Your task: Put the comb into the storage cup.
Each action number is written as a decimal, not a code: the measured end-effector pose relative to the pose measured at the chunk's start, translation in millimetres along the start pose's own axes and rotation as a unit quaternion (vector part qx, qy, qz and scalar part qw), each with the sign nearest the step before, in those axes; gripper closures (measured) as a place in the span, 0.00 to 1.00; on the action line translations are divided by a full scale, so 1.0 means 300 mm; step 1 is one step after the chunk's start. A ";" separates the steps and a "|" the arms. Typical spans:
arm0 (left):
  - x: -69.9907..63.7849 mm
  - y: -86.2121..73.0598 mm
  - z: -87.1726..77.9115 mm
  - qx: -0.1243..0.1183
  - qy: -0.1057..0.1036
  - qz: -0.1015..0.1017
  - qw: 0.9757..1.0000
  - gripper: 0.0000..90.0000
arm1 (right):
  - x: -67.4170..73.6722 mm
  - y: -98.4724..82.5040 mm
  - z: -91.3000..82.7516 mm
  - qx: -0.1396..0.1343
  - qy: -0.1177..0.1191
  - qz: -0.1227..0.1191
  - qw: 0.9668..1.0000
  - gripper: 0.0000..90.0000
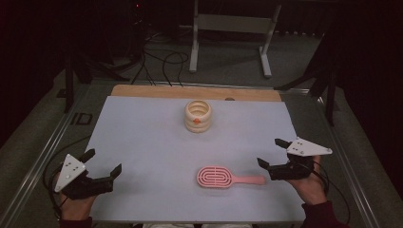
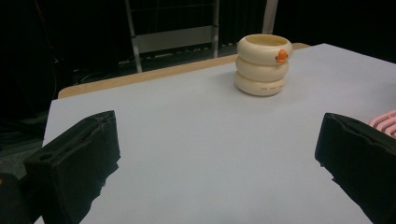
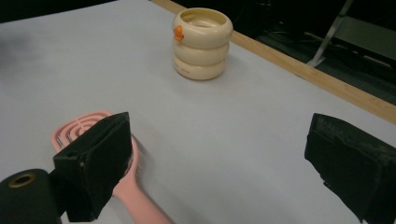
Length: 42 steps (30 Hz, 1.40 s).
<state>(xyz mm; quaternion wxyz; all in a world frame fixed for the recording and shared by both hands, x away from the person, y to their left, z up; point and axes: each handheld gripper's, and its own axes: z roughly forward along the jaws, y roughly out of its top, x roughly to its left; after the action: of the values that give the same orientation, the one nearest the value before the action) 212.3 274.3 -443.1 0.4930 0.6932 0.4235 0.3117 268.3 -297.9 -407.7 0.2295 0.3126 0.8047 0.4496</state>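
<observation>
1. High view: pale sheet point(image 1: 152, 156) covers the table, wooden edge point(image 1: 142, 91) showing at the far side. Cream ribbed cup point(image 1: 198, 115) with an orange spot stands upright near far centre.
2. High view: pink hairbrush point(image 1: 228, 177) lies flat at near centre-right, handle pointing toward the right gripper point(image 1: 272, 153).
3. High view: right gripper jaws spread wide; near jaw sits just beside the handle tip, contact can't be told. A hand point(image 1: 309, 187) holds it from below.
4. High view: left gripper point(image 1: 102, 161) at near left, jaws spread, nothing between them, well apart from brush and cup.
5. Left gripper view: left gripper point(image 2: 217, 154) jaws wide apart over bare sheet point(image 2: 196, 149). Cup point(image 2: 263, 65) upright ahead, right of centre; pink brush point(image 2: 385, 122) edge peeks by the right jaw.
6. Right gripper view: right gripper point(image 3: 224, 163) jaws spread, gap bare. Left jaw overlaps the brush point(image 3: 81, 128) head-handle junction; whether touching can't be told. Cup point(image 3: 201, 43) upright farther off, near the wooden edge point(image 3: 303, 70).
</observation>
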 end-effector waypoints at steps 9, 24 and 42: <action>0.004 0.002 -0.006 -0.001 0.003 -0.001 1.000 0.00 | -0.009 0.037 0.018 0.026 0.008 -0.027 0.999 0.08; 0.005 0.001 -0.006 -0.001 0.002 -0.002 1.000 0.00 | -0.012 0.075 0.058 0.058 0.022 -0.063 0.996 0.08; 0.002 0.000 -0.004 0.001 0.002 -0.002 1.000 0.00 | -0.005 0.085 0.151 0.137 0.066 -0.107 0.983 0.08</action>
<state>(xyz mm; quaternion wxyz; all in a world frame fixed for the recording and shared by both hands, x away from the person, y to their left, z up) 211.7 275.4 -442.7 0.4924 0.6920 0.4263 0.3114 306.3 -262.3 -407.7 0.1775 0.2227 0.9007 0.3282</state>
